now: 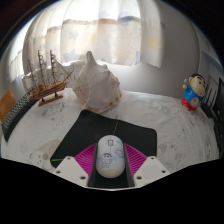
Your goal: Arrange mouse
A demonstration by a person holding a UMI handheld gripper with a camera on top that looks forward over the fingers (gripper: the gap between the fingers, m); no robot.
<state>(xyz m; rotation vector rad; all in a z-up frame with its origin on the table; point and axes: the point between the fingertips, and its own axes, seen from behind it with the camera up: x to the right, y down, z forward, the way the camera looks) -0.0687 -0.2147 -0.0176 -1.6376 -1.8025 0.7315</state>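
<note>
The gripper (108, 172) has its pink pads (84, 158) close on either flank of the white mouse (108, 155); whether they press it I cannot tell. The mouse lies on a black mat (85, 128) on the desk (170, 125). Beyond stand a large seashell (97, 82), a model ship (48, 76) and a small figurine (193, 93)

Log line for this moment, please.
tongs: open, about mouse | mouse: between fingers, on black mat | beyond: seashell, model ship
</note>
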